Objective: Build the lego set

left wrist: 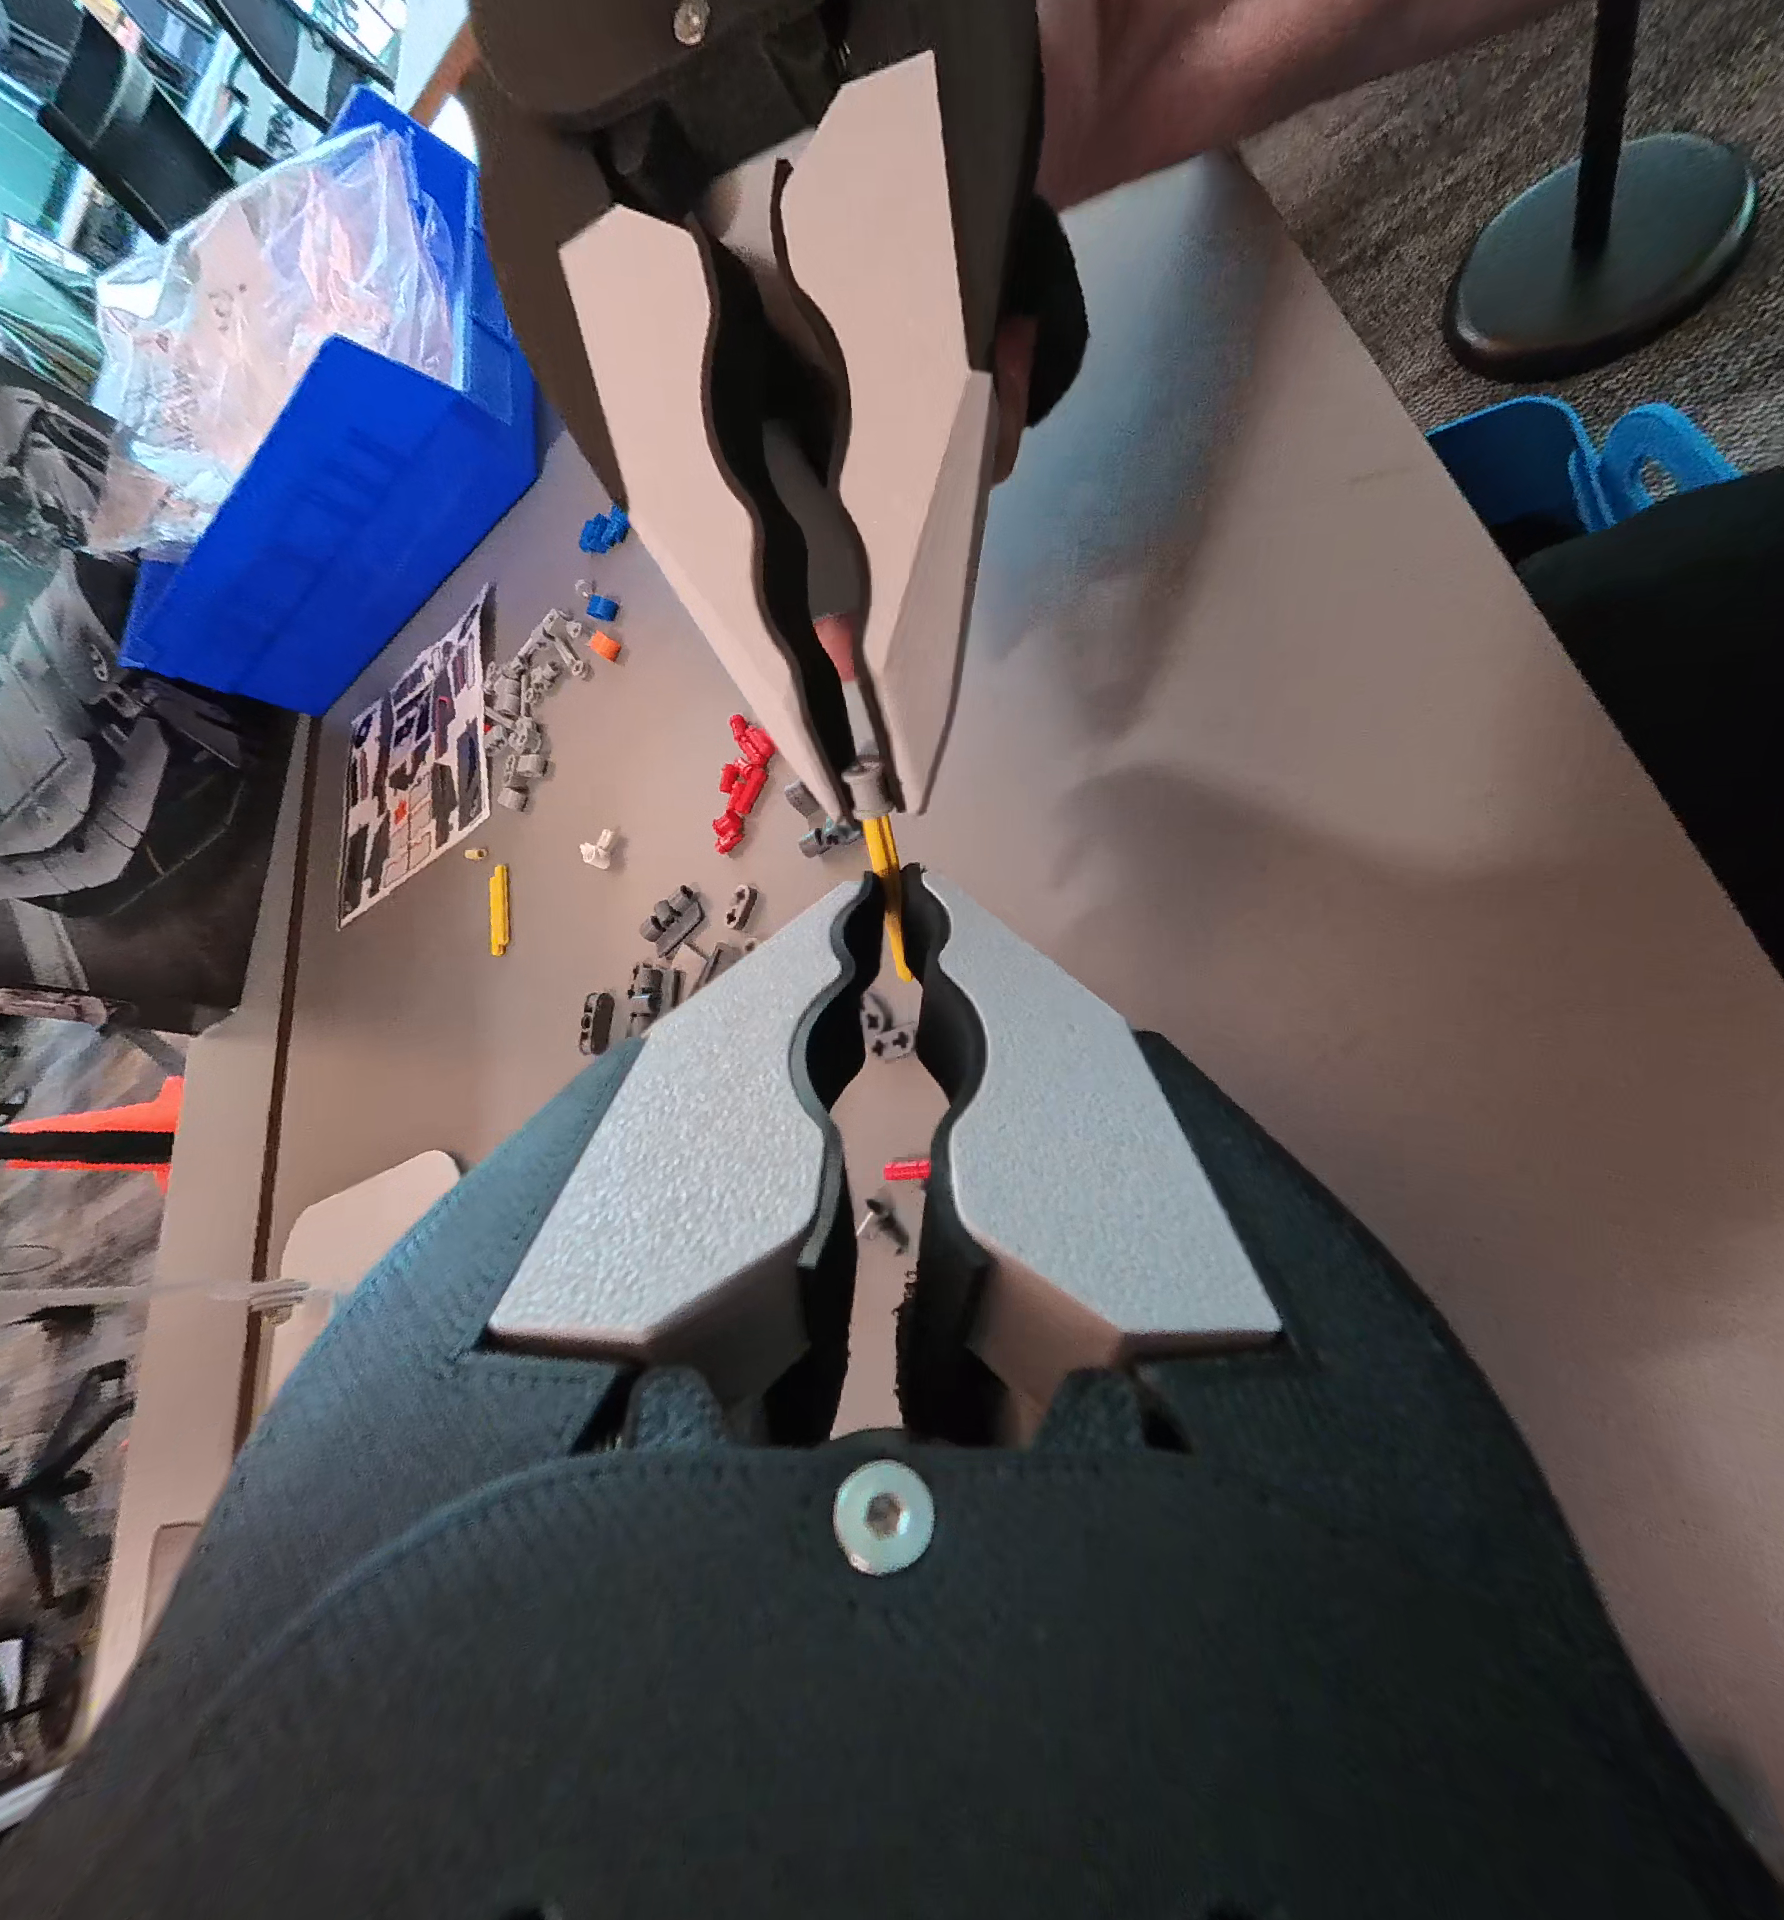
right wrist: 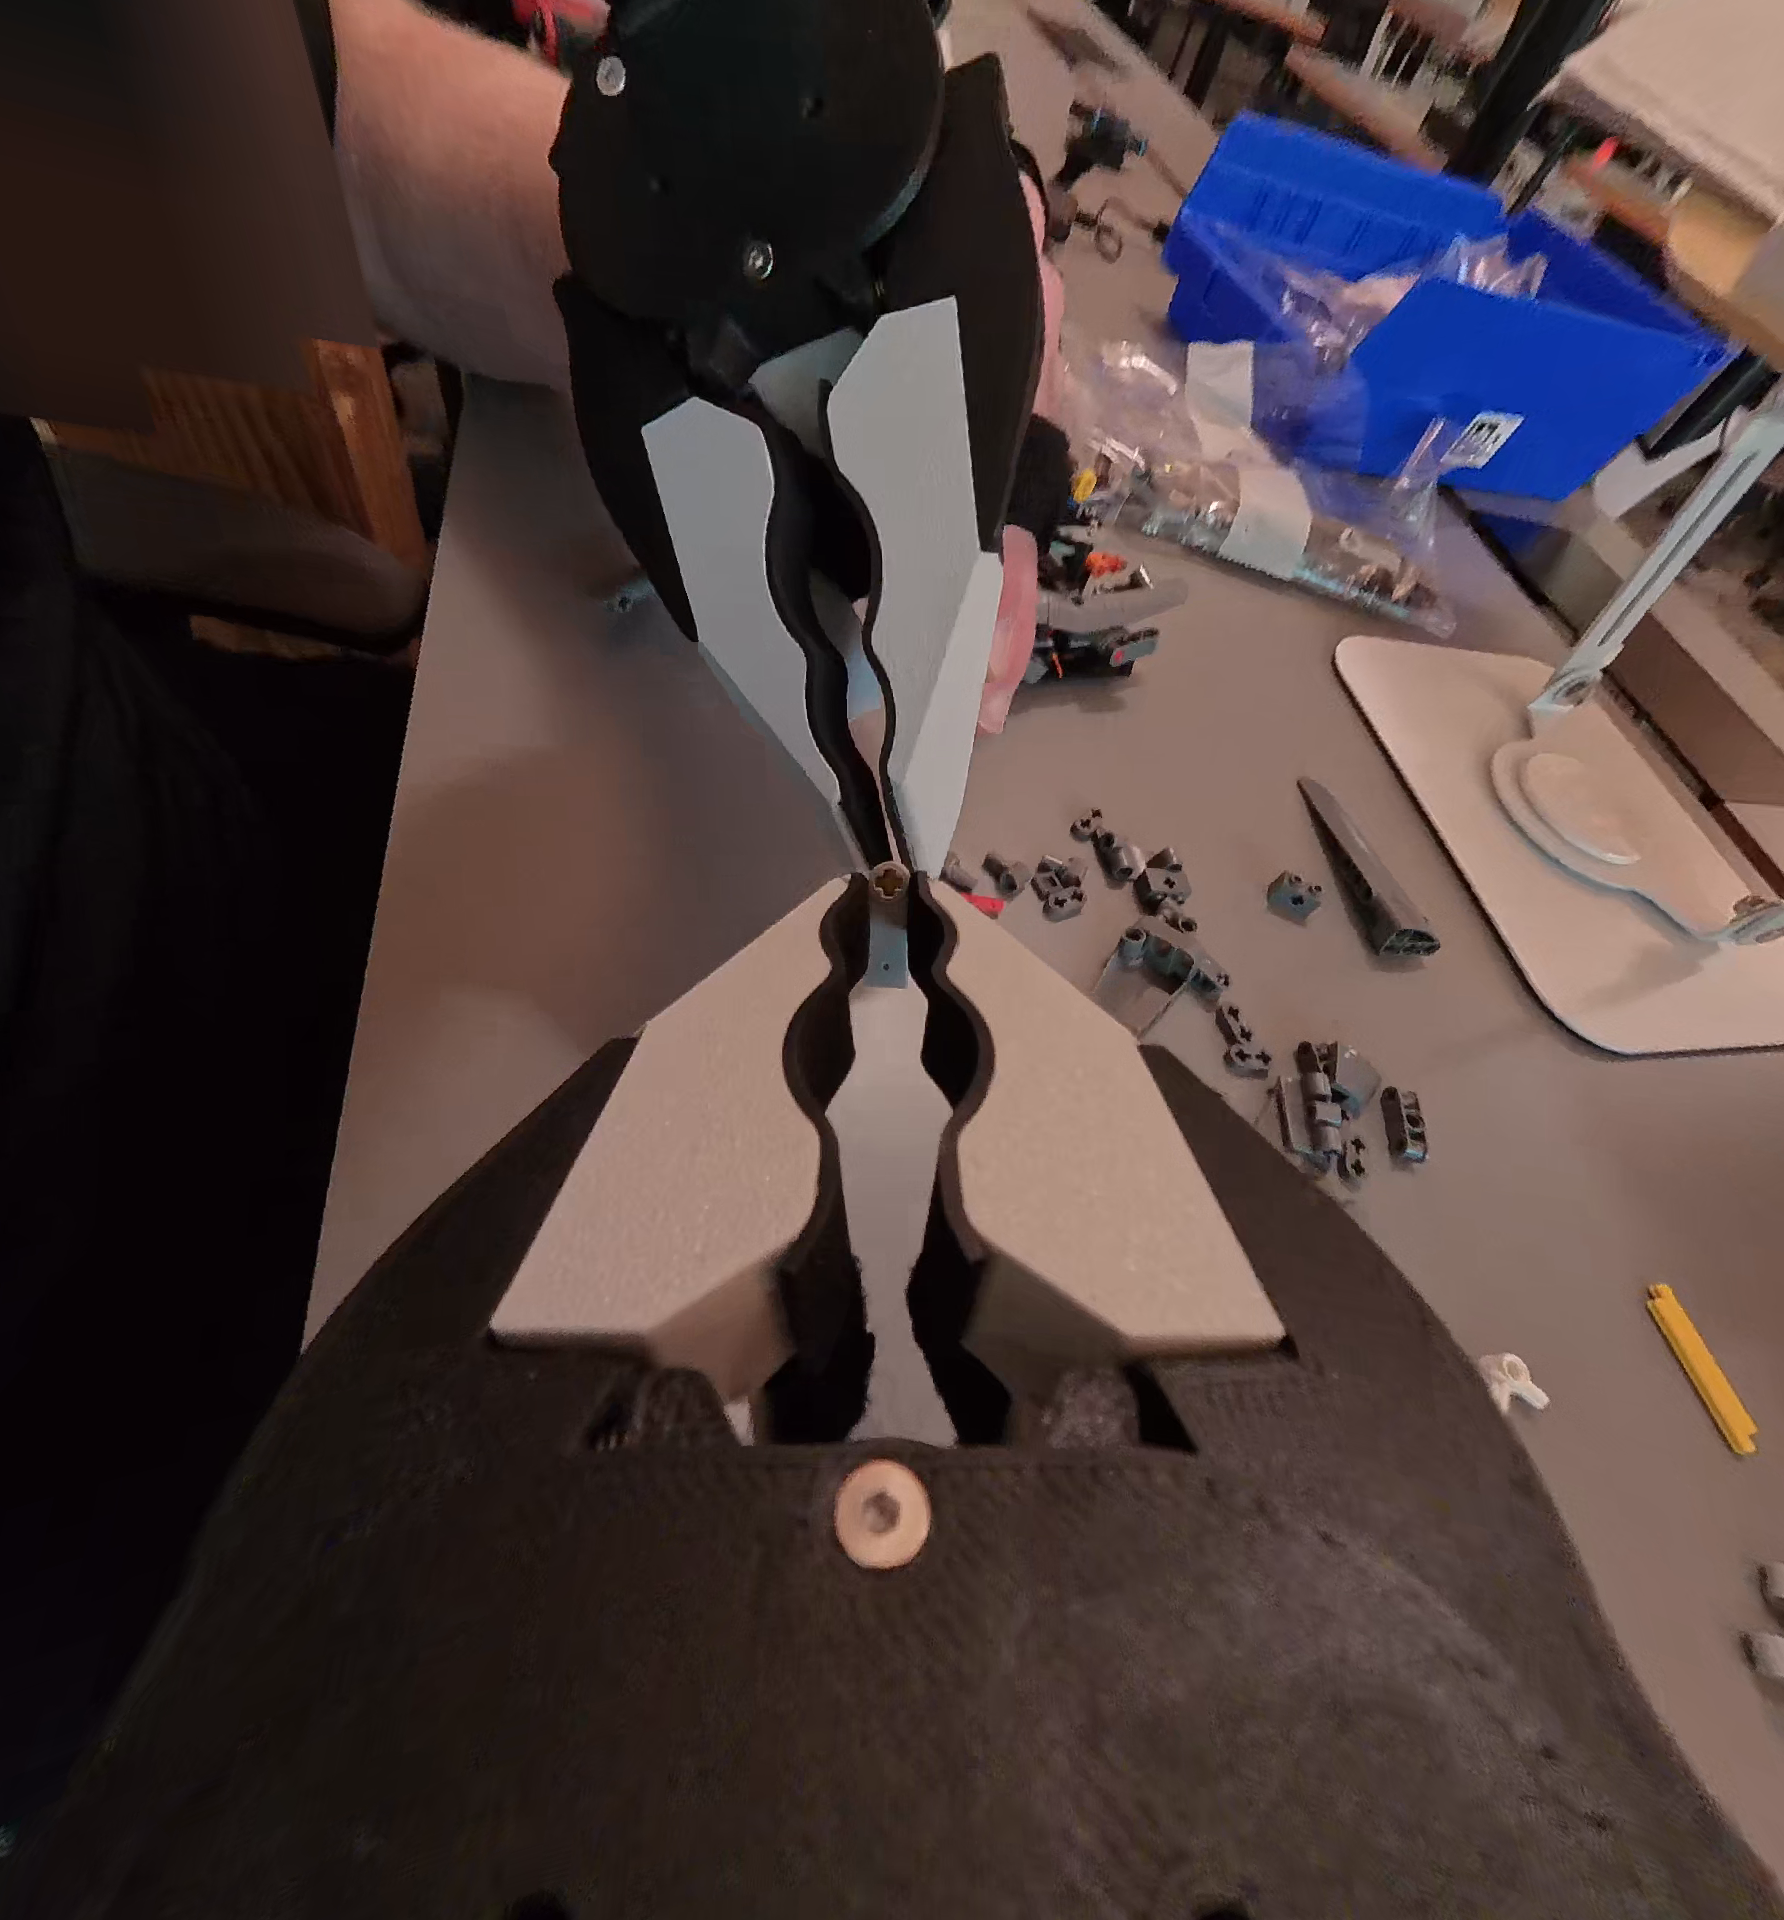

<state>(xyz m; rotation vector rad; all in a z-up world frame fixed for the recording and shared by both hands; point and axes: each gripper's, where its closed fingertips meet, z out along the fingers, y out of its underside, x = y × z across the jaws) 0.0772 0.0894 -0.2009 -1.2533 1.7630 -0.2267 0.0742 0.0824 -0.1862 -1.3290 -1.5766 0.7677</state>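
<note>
In the left wrist view my left gripper (left wrist: 893, 896) is shut on a thin yellow axle (left wrist: 886, 883) and holds it above the table (left wrist: 1231, 727). My right gripper (left wrist: 864, 802) comes in from above, shut on a small grey bush (left wrist: 864, 787) that meets the axle's far end. In the right wrist view my right gripper (right wrist: 888, 896) pinches the grey bush (right wrist: 888, 883), seen end-on with its cross-shaped hole. The left gripper (right wrist: 880, 847) stands tip to tip just beyond it. The axle itself is hidden there.
Loose pieces lie on the table: red pins (left wrist: 742, 784), grey connectors (left wrist: 529, 717), dark pieces (right wrist: 1314, 1101), a second yellow axle (left wrist: 498, 909) and a sticker sheet (left wrist: 415, 758). Blue bins (left wrist: 348, 499) with plastic bags (left wrist: 275, 281) stand behind. A white stand base (right wrist: 1594, 862) lies at the right. My left and right fingertips are right by each other.
</note>
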